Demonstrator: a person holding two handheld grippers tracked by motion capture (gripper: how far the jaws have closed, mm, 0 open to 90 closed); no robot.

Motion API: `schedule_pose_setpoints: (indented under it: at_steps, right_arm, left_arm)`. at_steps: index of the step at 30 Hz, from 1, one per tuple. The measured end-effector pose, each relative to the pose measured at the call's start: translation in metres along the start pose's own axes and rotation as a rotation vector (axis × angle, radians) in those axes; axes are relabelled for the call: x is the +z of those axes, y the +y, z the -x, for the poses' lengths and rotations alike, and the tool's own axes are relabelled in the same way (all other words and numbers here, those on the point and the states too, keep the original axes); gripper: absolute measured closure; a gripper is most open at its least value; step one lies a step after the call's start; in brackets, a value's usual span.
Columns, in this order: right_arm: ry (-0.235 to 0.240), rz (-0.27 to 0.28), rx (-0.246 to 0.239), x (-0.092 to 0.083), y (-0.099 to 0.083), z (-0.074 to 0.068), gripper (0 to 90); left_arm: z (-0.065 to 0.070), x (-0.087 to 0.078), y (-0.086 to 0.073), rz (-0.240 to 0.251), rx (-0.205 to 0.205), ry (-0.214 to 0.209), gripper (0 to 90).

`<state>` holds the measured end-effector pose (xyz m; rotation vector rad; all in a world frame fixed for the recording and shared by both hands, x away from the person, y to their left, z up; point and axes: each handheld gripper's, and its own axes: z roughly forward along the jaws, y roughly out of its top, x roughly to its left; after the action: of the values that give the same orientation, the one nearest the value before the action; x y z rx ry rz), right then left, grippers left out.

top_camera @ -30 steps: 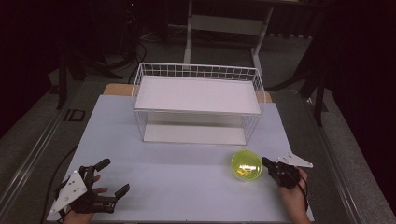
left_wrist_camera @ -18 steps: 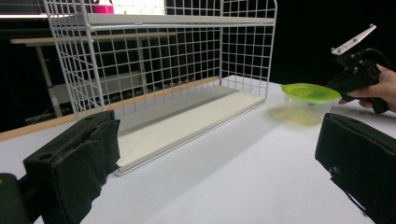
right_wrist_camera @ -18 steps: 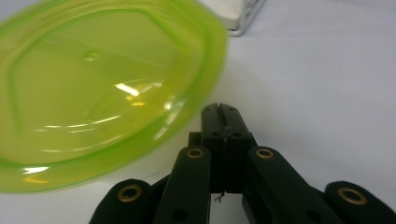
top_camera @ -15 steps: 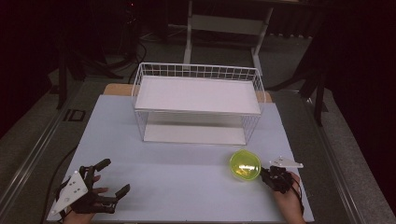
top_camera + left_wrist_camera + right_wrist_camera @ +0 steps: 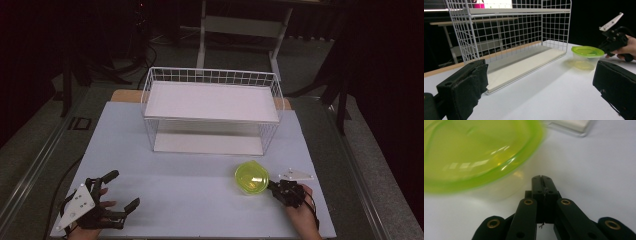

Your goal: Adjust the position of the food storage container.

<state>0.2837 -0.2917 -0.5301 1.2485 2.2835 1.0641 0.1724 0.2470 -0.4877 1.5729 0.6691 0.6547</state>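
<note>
A clear tub with a yellow-green lid (image 5: 251, 177) stands on the white table in front of the wire rack; it also appears in the left gripper view (image 5: 587, 53) and, blurred and close, in the right gripper view (image 5: 474, 157). My right gripper (image 5: 273, 186) is shut, its closed tips (image 5: 541, 178) right at the tub's near right side with nothing between them. From the left gripper view, the right gripper (image 5: 610, 46) sits just behind the tub. My left gripper (image 5: 122, 189) rests open at the table's front left, its jaws (image 5: 541, 95) wide apart and empty.
A white two-tier wire rack (image 5: 210, 100) stands at the middle back of the table (image 5: 190, 190), with its lower shelf (image 5: 524, 65) bare. A corner of that shelf (image 5: 569, 125) lies just beyond the tub. Dark floor and stand legs surround the table.
My right gripper has shifted left and a little nearer the front edge. The tub has slid slightly left with it. The left gripper has stayed put.
</note>
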Motion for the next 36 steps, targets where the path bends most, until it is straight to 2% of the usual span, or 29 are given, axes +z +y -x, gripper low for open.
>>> schedule_pose_setpoints:
  at_steps: [4, 7, 10, 12, 16, 22, 29, 36]
  right_arm:
    - [0.009, 0.038, 0.025, 0.005, 0.015, 0.011, 90.0]
    - [0.012, 0.027, 0.025, 0.009, 0.019, 0.011, 90.0]
    - [0.032, 0.005, 0.022, 0.016, 0.019, 0.008, 90.0]
    - [0.052, 0.009, 0.030, 0.016, 0.019, 0.005, 90.0]
    - [0.082, -0.002, 0.036, 0.014, 0.014, -0.002, 90.0]
    - [0.117, -0.018, -0.008, 0.014, 0.008, -0.021, 90.0]
    - [0.162, -0.032, -0.045, 0.020, 0.011, -0.043, 90.0]
    - [0.192, -0.043, -0.050, 0.027, 0.016, -0.057, 90.0]
  left_arm:
    - [0.000, 0.000, 0.000, 0.002, -0.001, 0.000, 0.2]
    - [0.001, 0.000, 0.000, -0.002, 0.006, 0.000, 0.2]
    - [0.001, -0.001, 0.001, -0.001, 0.009, 0.004, 0.2]
    - [0.000, -0.001, 0.001, 0.001, 0.009, 0.006, 0.2]
    - [0.000, -0.002, 0.000, -0.002, 0.012, 0.007, 0.2]
    - [0.001, -0.002, 0.000, -0.002, 0.009, 0.006, 0.2]
    - [0.002, -0.001, 0.001, -0.010, 0.019, 0.000, 0.2]
    - [0.003, 0.000, 0.001, -0.011, 0.016, -0.003, 0.3]
